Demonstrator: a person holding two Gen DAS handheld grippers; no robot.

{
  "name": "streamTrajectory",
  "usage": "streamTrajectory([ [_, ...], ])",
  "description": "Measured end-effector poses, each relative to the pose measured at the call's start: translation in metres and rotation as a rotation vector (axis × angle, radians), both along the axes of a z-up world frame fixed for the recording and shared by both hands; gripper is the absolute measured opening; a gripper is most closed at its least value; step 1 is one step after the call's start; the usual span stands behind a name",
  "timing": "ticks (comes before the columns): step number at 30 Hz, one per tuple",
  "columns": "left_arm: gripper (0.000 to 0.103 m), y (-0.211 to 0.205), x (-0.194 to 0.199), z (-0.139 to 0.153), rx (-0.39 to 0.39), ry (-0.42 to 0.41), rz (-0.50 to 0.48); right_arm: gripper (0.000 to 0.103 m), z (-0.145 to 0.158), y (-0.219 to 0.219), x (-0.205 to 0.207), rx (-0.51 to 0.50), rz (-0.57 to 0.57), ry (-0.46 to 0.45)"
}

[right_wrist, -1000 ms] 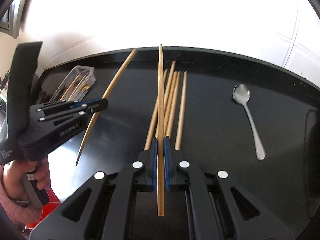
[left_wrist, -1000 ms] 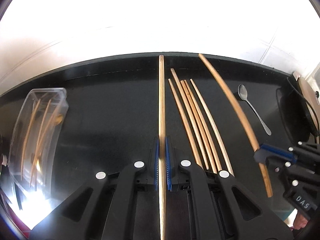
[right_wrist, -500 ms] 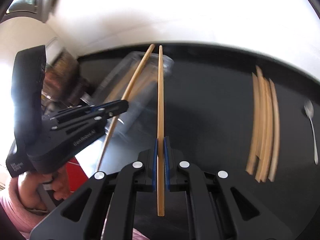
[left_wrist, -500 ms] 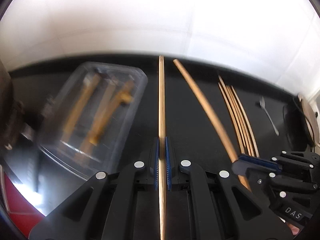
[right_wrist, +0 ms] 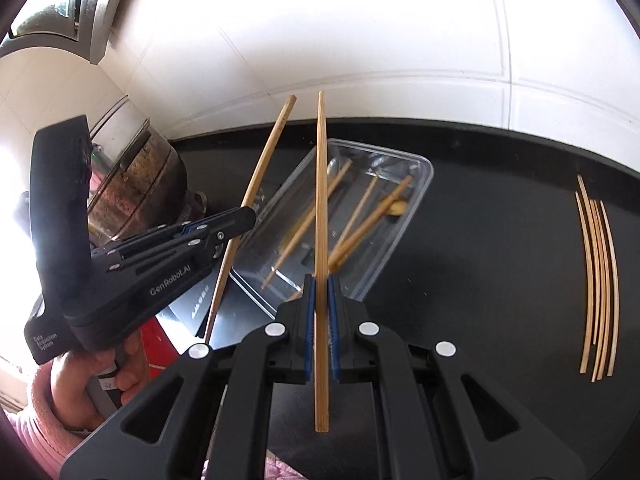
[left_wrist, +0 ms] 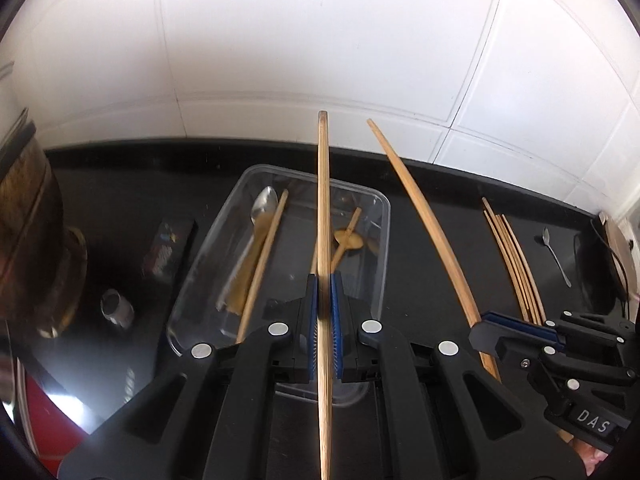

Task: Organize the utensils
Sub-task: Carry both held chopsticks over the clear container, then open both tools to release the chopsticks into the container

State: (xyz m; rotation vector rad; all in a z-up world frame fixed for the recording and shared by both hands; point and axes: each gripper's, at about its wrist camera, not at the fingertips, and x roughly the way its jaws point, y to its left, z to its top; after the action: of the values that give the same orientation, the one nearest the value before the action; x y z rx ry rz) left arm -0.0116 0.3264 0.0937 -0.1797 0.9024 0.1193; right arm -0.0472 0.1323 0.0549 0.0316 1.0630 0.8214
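My left gripper (left_wrist: pixel 324 284) is shut on a wooden chopstick (left_wrist: pixel 323 200) and holds it above the clear plastic container (left_wrist: pixel 208 240). My right gripper (right_wrist: pixel 319 284) is shut on another chopstick (right_wrist: pixel 320 184) above the same container (right_wrist: pixel 416 196). The container holds a metal spoon (left_wrist: pixel 264 202), chopsticks (left_wrist: pixel 264 256) and a wooden spoon (left_wrist: pixel 346 236). The right gripper and its chopstick (left_wrist: pixel 424 216) show at the right of the left wrist view. The left gripper (right_wrist: pixel 248 216) shows at the left of the right wrist view. A bundle of loose chopsticks (right_wrist: pixel 598 280) lies on the black counter to the right.
A metal spoon (left_wrist: pixel 554 250) lies far right on the counter (left_wrist: pixel 440 184). A dark pot (right_wrist: pixel 136 184) stands left of the container. A small black box (left_wrist: pixel 168 248) and a small cap (left_wrist: pixel 116 308) lie left. A white tiled wall (left_wrist: pixel 320 40) backs the counter.
Both grippers have swung left with their chopsticks, from over the loose bundle to above the clear container. The bundle and spoon now sit far to the right.
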Motion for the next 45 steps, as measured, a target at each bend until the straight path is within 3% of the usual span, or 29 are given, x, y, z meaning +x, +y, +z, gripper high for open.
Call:
streamTrajectory([
  [15,0.005,0.043,0.012,-0.024,-0.034,0.050,-0.024,0.007,-0.016,0.044,0.011,-0.033,-0.001,0.033],
  [28,0.005,0.036,0.048,-0.035,-0.040,0.075,-0.101,0.007,-0.029,0.038,0.029,-0.054,-0.061,0.056],
  [39,0.005,0.044,0.064,-0.054,-0.057,0.118,-0.109,0.007,-0.044,0.054,0.042,-0.102,-0.059,0.082],
  [40,0.009,0.045,0.067,-0.057,-0.054,0.133,-0.111,0.008,-0.046,0.058,0.043,-0.124,-0.042,0.081],
  [41,0.028,0.046,0.070,-0.060,-0.044,0.150,-0.105,0.009,-0.049,0.064,0.042,-0.146,-0.022,0.083],
  [42,0.050,0.048,0.073,-0.062,-0.033,0.162,-0.093,0.022,-0.054,0.070,0.041,-0.179,0.005,0.092],
  [43,0.095,0.053,0.074,-0.062,-0.015,0.159,-0.061,0.065,-0.057,0.076,0.039,-0.219,0.020,0.095],
  [44,0.097,0.058,0.072,-0.059,-0.003,0.128,-0.027,0.086,-0.060,0.078,0.037,-0.255,0.026,0.088],
  [45,0.097,0.063,0.070,-0.055,0.005,0.103,0.002,0.094,-0.059,0.079,0.034,-0.262,0.032,0.065],
])
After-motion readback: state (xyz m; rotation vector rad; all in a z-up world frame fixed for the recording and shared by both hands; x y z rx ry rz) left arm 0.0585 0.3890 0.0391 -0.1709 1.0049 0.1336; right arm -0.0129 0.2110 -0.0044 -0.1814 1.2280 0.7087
